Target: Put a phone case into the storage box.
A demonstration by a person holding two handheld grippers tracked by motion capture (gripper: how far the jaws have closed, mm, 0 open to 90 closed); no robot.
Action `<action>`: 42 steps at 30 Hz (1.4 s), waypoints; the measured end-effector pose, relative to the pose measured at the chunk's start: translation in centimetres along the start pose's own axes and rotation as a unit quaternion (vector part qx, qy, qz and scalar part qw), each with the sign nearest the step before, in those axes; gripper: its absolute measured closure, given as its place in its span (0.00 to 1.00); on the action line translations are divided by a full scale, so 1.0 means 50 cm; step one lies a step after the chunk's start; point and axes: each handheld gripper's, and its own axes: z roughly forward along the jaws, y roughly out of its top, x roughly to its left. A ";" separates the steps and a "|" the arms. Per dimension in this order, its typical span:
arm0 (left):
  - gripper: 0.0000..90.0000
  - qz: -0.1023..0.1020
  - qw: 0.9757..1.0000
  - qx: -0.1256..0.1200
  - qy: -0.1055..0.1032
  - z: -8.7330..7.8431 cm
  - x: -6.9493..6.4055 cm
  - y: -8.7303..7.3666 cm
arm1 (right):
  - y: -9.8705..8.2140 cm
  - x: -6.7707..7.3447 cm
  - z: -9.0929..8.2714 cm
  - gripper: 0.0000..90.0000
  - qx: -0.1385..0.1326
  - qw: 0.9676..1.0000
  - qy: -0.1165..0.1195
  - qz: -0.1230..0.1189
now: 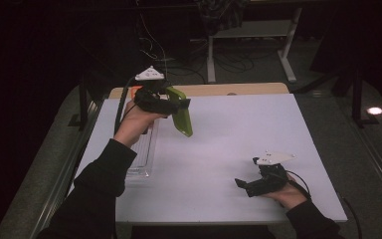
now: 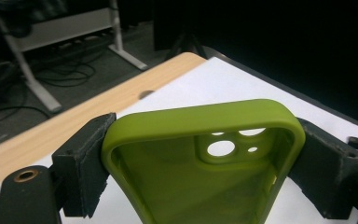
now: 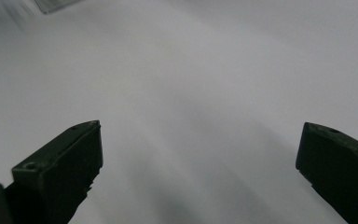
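A green phone case (image 1: 181, 117) hangs above the white table, held up at the far left by my left gripper (image 1: 176, 103). In the left gripper view the case (image 2: 205, 163) sits between the two black pads (image 2: 86, 170), which press on its long sides; its camera cut-outs face me. My right gripper (image 1: 243, 185) rests low near the table's front right, jaws wide apart and pointing left. In the right gripper view, my right gripper (image 3: 200, 163) has only bare white tabletop between its jaws.
A clear plastic tray (image 1: 144, 152) lies on the white table (image 1: 229, 139) under my left forearm. A strip of wood (image 1: 229, 89) runs along the table's far edge. Desk legs and cables (image 1: 219, 59) stand on the dark floor beyond.
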 end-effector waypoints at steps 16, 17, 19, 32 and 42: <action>0.16 0.004 0.997 -0.007 0.078 -0.082 0.117 0.004 | -0.012 -0.007 -0.002 0.00 0.010 1.000 0.000 -0.009; 0.16 0.007 0.996 -0.005 0.084 -0.085 0.124 0.003 | -0.012 -0.007 -0.003 0.00 0.009 1.000 0.000 -0.010; 0.16 0.005 0.996 -0.005 0.093 -0.087 0.137 0.000 | -0.011 -0.007 -0.003 0.00 0.007 1.000 0.001 -0.010; 0.16 -0.023 0.989 0.026 0.147 -0.072 0.214 -0.056 | -0.011 -0.007 -0.004 0.00 0.007 1.000 0.003 -0.012; 0.16 -0.045 0.984 0.041 0.167 -0.035 0.235 -0.103 | -0.010 -0.007 -0.005 0.00 0.004 1.000 0.003 -0.012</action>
